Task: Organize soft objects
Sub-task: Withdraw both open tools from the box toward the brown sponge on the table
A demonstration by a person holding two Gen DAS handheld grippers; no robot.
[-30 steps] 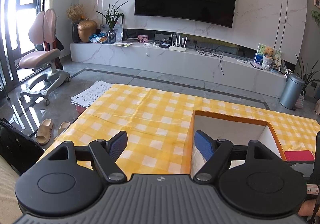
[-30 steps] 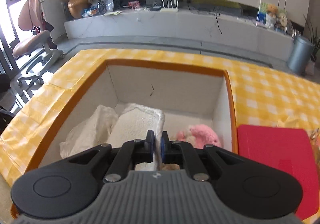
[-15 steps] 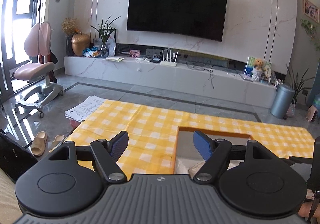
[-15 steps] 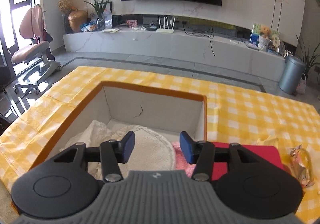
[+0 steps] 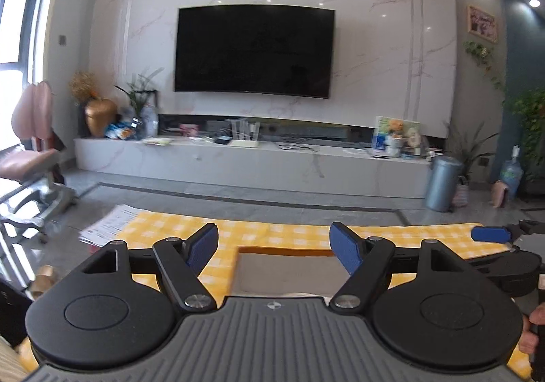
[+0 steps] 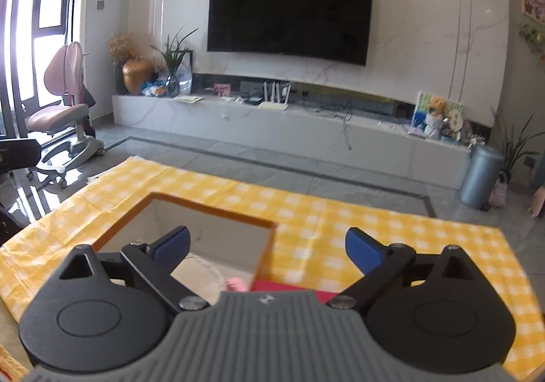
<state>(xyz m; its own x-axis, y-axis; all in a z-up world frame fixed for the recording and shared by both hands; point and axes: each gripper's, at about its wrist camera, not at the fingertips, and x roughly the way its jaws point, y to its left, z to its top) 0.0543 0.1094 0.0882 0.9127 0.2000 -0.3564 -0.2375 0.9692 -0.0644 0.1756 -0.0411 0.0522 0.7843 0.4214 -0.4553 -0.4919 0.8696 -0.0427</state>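
Both grippers are held raised above the table, aimed more at the far wall than at the work. The left gripper is seen with its jaws spread wide and nothing between them, and the right gripper likewise stands fully apart and empty. The soft objects are found in the orange-rimmed box on the yellow checked cloth: a white towel lies on the box floor, and a pink plush toy is glimpsed just beside it, near the box's right wall. A red flat item is partly hidden behind the right gripper's body, just outside the box. The step in hand is judged to be a withdrawal after placing, so it is best done by lifting straight up with the jaws kept wide, so that no fabric is snagged or dragged back over the rim. If more items remain, the cameras should be tilted down again before any reach is made. No brand, label or writing can be read; only a small round emblem is seen on each gripper body, and the television is dark.
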